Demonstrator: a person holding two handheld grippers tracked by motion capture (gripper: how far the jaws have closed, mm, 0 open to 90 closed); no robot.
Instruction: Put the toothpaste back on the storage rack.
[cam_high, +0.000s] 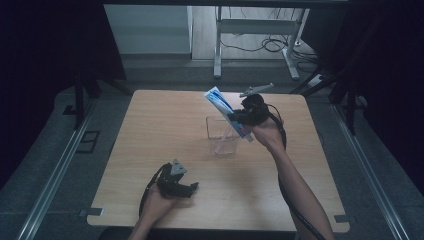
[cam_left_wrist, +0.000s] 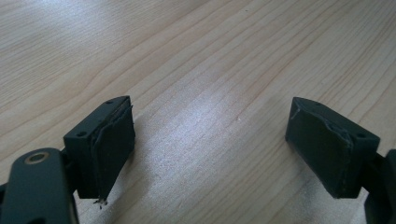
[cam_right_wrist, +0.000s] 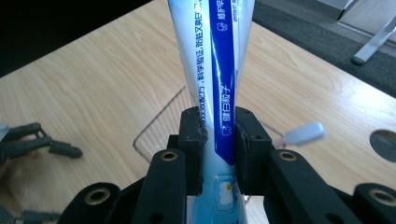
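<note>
While the right claw (cam_right_wrist: 218, 135) pinches the soft, light toothpaste tube (cam_right_wrist: 215, 70) mid-body above the clear cup (cam_high: 221, 136), squeezing risks denting it; the left claw (cam_left_wrist: 210, 149) rests spread, well short of the cup.

We see a light wood-grain desk (cam_high: 165, 130) on a grey floor (cam_high: 45, 165), with metal rails (cam_high: 55, 175) along its left and right sides. Dark curtains (cam_high: 45, 45) flank the scene. At the far side stand a white wall panel (cam_high: 147, 27) and a white metal frame (cam_high: 257, 30), with black cables (cam_high: 260, 46) on the floor.
</note>
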